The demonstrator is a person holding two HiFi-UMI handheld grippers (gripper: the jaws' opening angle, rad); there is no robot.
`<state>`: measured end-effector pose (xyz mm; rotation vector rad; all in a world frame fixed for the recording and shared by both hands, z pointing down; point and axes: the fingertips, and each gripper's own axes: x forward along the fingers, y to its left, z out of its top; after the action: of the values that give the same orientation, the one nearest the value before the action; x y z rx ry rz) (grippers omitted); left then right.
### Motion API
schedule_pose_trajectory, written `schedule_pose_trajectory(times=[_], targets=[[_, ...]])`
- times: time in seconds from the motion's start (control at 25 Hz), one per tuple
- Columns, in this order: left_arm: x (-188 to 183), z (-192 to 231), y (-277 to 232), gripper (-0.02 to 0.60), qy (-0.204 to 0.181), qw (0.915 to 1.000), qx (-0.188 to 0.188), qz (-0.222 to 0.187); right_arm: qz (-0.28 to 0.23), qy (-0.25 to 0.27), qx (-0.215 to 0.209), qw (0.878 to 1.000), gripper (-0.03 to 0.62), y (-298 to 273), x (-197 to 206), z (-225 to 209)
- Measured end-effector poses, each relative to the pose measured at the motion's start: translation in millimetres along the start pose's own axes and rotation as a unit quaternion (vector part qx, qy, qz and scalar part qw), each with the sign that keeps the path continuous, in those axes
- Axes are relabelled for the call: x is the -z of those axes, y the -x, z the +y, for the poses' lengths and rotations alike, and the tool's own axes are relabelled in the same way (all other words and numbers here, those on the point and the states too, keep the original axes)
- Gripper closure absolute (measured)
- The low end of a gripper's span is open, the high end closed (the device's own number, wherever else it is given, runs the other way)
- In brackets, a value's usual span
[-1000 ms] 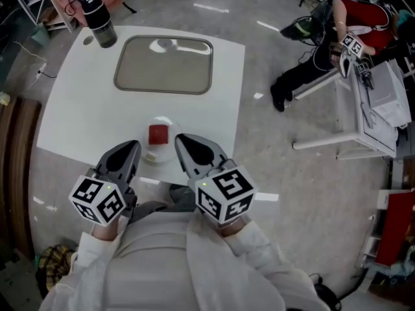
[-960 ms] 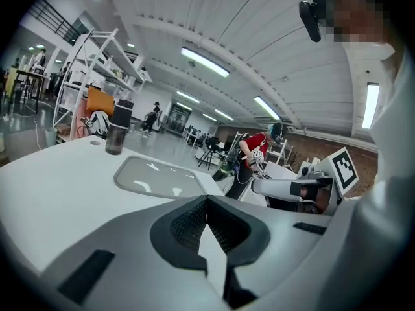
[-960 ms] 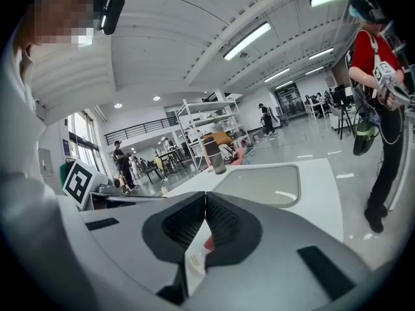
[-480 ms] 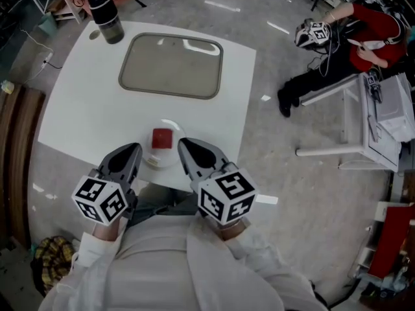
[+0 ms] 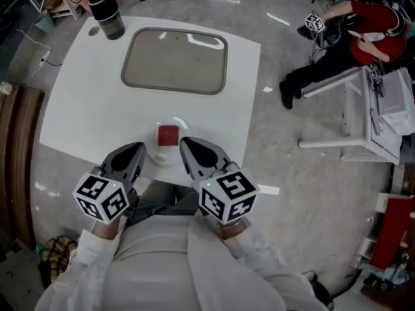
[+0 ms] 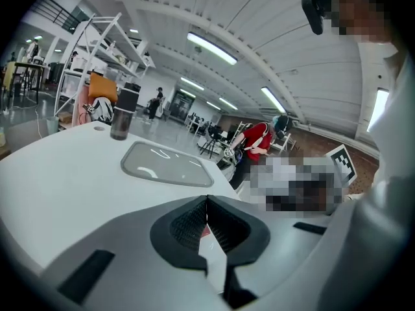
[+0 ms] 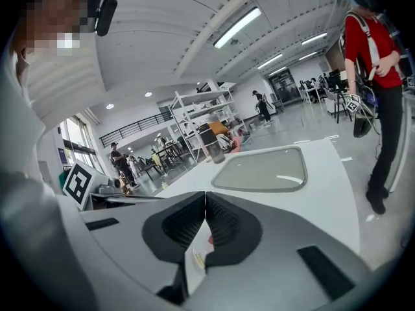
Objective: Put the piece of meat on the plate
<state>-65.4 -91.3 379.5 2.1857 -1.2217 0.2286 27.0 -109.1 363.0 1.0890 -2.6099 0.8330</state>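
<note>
- Sitting square on the clear plate [image 5: 153,151], the red piece of meat [image 5: 168,135] is in place, close to the near edge of the white table [image 5: 78,102]; by my read, the placing itself is done.
- The left gripper [image 5: 137,149] is just beside the plate's left rim. Its own view shows the jaws pressed together at the tips with nothing held, only a sliver of red visible in the gap below.
- The right gripper [image 5: 186,145] mirrors it on the plate's right side, jaws together and empty.
- What's left, I judge, is a clean exit: draw both grippers straight back over the near edge, not sideways, because each tip flanks the plate closely.
- The plate lies near that edge, so a brush against its rim could slide it toward the drop. Lifting a touch before pulling away would make this safer.
- There's no call to reopen the jaws; spreading them here would only bring them closer to the plate.
- The grey tray [image 5: 175,61] in the far half and the dark bottle [image 5: 107,15] at the far left corner are well apart from the action and no hazard.
</note>
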Motion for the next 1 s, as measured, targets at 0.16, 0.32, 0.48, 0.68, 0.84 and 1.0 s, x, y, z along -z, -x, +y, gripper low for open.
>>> schedule_pose_trajectory(times=[0.16, 0.32, 0.48, 0.68, 0.84, 1.0], targets=[[5.3, 1.7, -3.1, 0.572, 0.008, 0.9998, 0.012, 0.016, 0.010, -0.010, 0.015, 1.000, 0.579, 0.5, 6.9, -2.6], [5.4, -1.8, -6.2, 0.572, 0.030, 0.9989, 0.034, 0.008, 0.021, -0.020, 0.021, 0.999, 0.579, 3.0, 15.4, -9.5], [9.5, 0.4, -8.2, 0.571, 0.044, 0.9981, 0.040, 0.013, 0.026, -0.034, 0.022, 0.999, 0.579, -0.2, 21.0, -13.6], [23.2, 8.4, -12.9, 0.571, 0.060, 0.9973, 0.031, 0.029, 0.039, -0.045, 0.031, 0.998, 0.579, -4.8, 31.3, -22.6], [36.9, 13.8, -15.8, 0.571, 0.079, 0.9951, 0.031, 0.050, 0.052, -0.058, 0.034, 0.996, 0.579, -9.9, 44.3, -25.4], [46.4, 17.3, -18.4, 0.571, 0.081, 0.9943, 0.023, 0.065, 0.067, -0.066, 0.034, 0.995, 0.579, -13.2, 57.1, -27.2]])
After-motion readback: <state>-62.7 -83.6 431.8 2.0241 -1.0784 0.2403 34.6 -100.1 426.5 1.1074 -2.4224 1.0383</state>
